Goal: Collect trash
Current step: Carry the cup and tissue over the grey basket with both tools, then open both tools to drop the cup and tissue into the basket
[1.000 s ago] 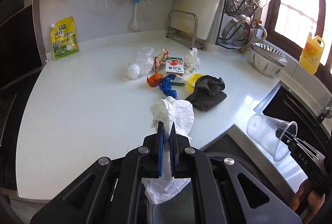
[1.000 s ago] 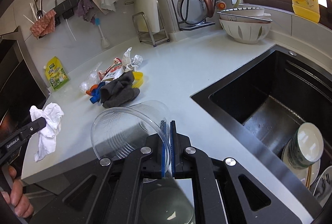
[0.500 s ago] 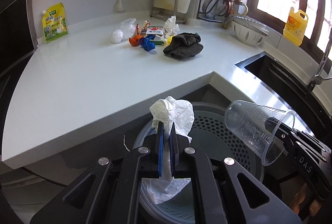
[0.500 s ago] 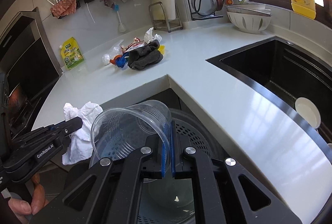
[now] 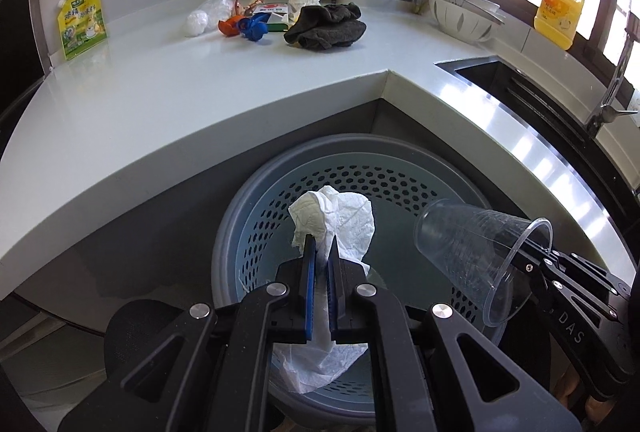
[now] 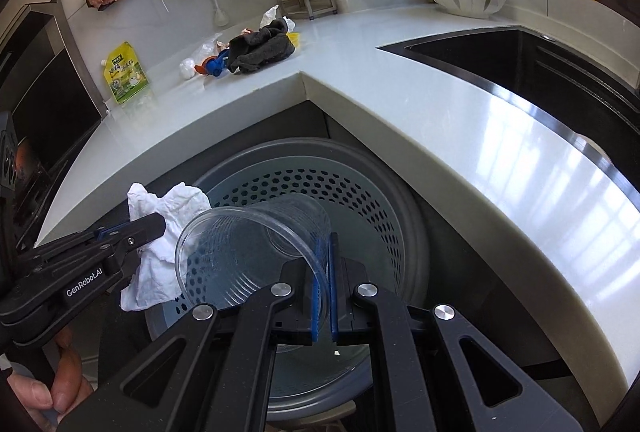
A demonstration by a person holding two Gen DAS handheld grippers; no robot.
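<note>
Two grippers hang over one round grey perforated bin [image 5: 400, 184] below the near edge of the white counter [image 5: 160, 104]. The left gripper [image 5: 320, 252] is clamped on one crumpled white paper towel [image 5: 344, 220], which stands up above the fingertips and trails down between the fingers toward the camera. The right gripper [image 6: 324, 248] pinches the rim of one clear plastic cup [image 6: 256, 240]; the cup lies on its side, long axis roughly level, mouth toward the near right in the left wrist view, base toward the towel. Far on the counter lie one dark cloth [image 5: 326, 26] and a small cluster of wrappers [image 5: 240, 16], too jumbled to count.
</note>
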